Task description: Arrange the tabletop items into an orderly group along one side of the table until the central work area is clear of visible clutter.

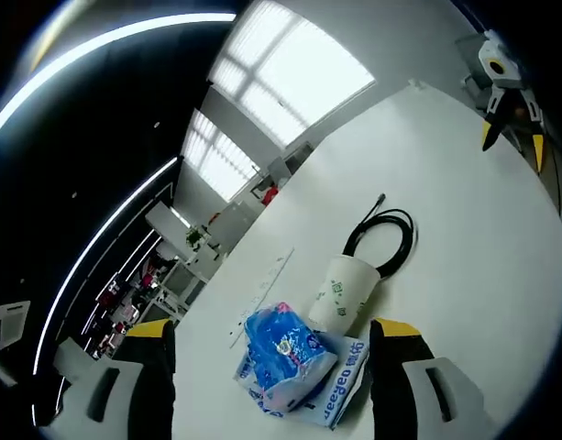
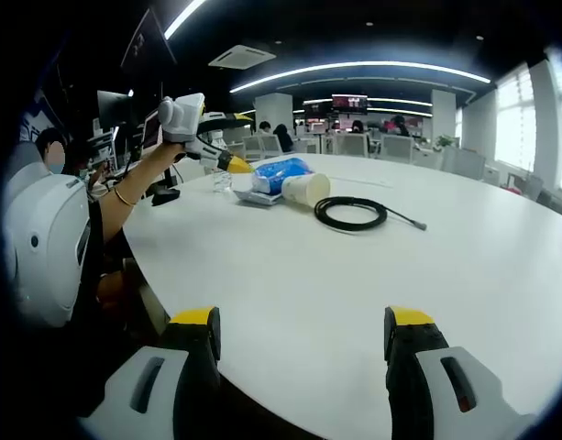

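one cup (image 1: pixel 346 292), one cable (image 1: pixel 383 237) (coiled), one packet (image 1: pixel 285 356)

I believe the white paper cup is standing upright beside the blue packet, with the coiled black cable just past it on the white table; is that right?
Not quite: the paper cup is lying on its side, not upright, as the left gripper view shows. The rest holds: it is beside the blue packet, with the coiled black cable just past it on the white table.
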Demonstrator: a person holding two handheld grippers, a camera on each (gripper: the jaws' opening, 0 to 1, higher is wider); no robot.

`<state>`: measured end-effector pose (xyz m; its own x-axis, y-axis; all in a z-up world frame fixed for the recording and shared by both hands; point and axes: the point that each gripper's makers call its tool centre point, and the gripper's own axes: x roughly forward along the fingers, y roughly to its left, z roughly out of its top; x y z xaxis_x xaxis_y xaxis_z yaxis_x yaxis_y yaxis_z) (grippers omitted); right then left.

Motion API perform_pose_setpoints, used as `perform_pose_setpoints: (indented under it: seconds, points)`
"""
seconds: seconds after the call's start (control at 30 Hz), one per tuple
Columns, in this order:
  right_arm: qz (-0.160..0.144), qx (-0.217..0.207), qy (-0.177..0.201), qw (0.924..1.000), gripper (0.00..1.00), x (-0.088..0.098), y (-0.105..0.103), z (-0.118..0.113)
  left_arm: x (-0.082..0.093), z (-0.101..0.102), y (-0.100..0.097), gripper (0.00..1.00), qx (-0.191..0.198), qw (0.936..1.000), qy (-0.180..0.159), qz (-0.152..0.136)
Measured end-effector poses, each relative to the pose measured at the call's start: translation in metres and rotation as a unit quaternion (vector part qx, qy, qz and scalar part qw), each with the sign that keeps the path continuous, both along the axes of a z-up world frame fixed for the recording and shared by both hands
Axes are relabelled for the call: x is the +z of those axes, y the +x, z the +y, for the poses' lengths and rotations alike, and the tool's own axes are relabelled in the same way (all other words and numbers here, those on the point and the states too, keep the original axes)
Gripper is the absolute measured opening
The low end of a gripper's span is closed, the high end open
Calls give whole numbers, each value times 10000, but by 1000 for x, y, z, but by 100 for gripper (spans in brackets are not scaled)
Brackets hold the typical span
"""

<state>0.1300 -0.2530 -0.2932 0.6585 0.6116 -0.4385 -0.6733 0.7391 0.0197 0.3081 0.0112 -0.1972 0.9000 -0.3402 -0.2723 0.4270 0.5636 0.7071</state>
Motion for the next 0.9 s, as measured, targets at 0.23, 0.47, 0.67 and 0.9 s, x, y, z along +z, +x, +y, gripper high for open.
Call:
perform_pose_setpoints:
  seconds: [0.23, 0.47, 0.67, 0.9]
  points:
    - [-8, -38, -8, 10000, 70, 0, -1, -3, -4, -9, 4, 87, -75, 10000, 48, 29]
    - [-21, -62, 3, 10000, 69, 1, 0, -6, -14, -21, 8, 87, -127, 9991, 407, 34]
    - [0, -110, 17, 9999, 69, 0, 1, -11, -22, -28, 12, 87, -126, 9976, 680, 48]
    - [-20, -134, 8, 9999, 69, 1, 0, -14, -27, -36, 16, 87, -187, 9969, 755, 107]
